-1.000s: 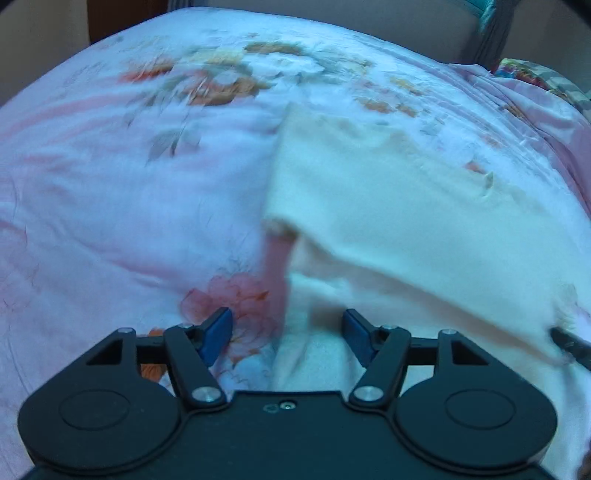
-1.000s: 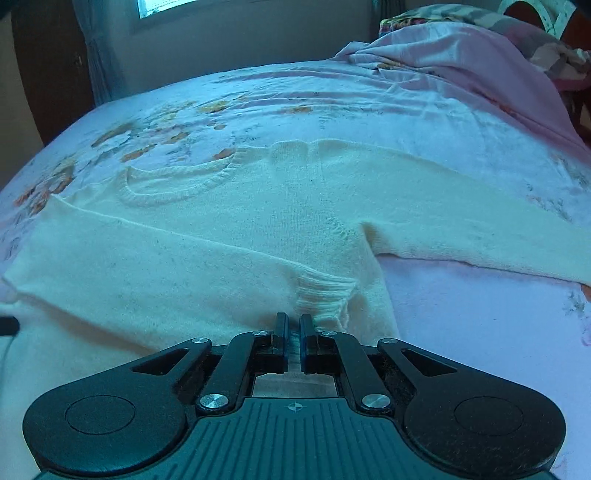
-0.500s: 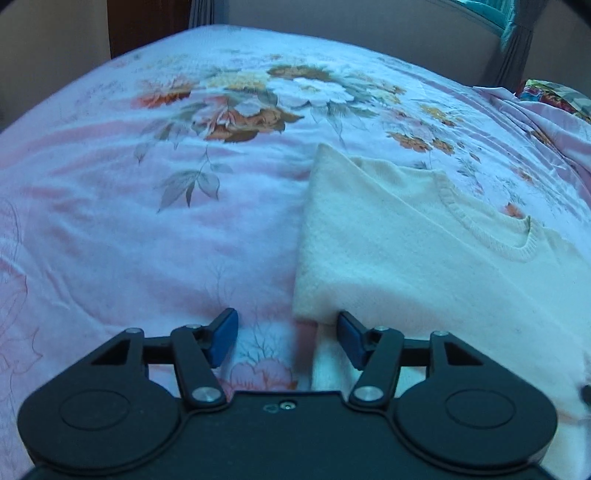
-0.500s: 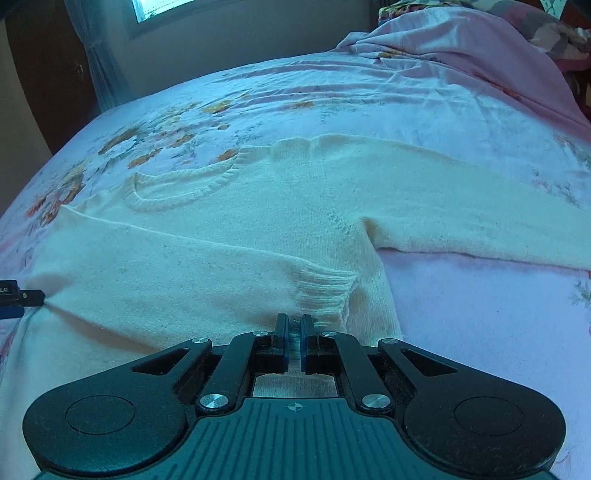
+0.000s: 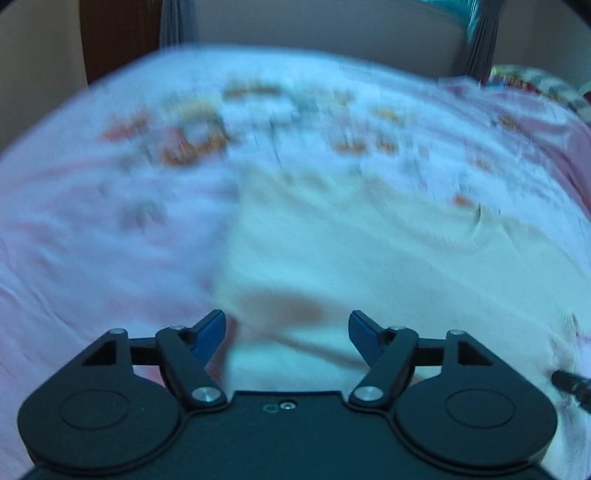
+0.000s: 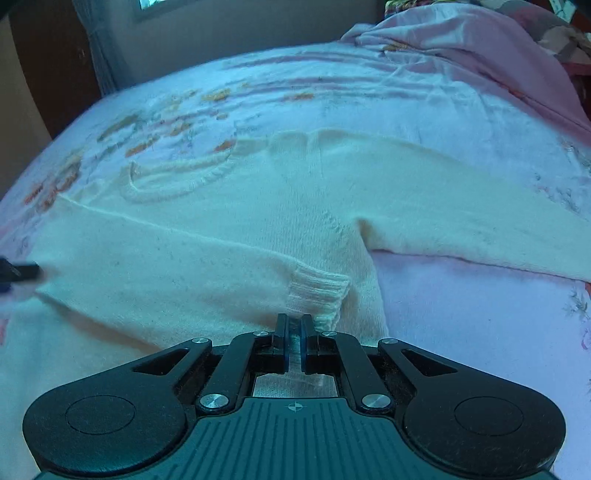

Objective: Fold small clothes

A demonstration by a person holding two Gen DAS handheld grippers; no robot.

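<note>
A cream knitted sweater [image 6: 280, 206] lies flat on the flowered bed sheet [image 6: 461, 317]. One sleeve is folded across its body, and the ribbed cuff [image 6: 317, 291] lies just in front of my right gripper [image 6: 293, 328]. That gripper is shut on the sweater's edge by the cuff. The other sleeve [image 6: 480, 229] stretches out to the right. In the blurred left wrist view the sweater [image 5: 351, 251] fills the right half. My left gripper [image 5: 286, 328] is open over its folded left edge and holds nothing.
A pink blanket [image 6: 480, 48] is bunched at the far right of the bed. A wall, a curtain [image 6: 99, 55] and dark wooden furniture [image 5: 118, 33] stand behind the bed. The tip of the left gripper [image 6: 18, 271] shows at the right wrist view's left edge.
My left gripper has opened wider and shifted over the sweater's left edge, and its view is now blurred by motion. My right gripper stays shut on the sweater by the cuff.
</note>
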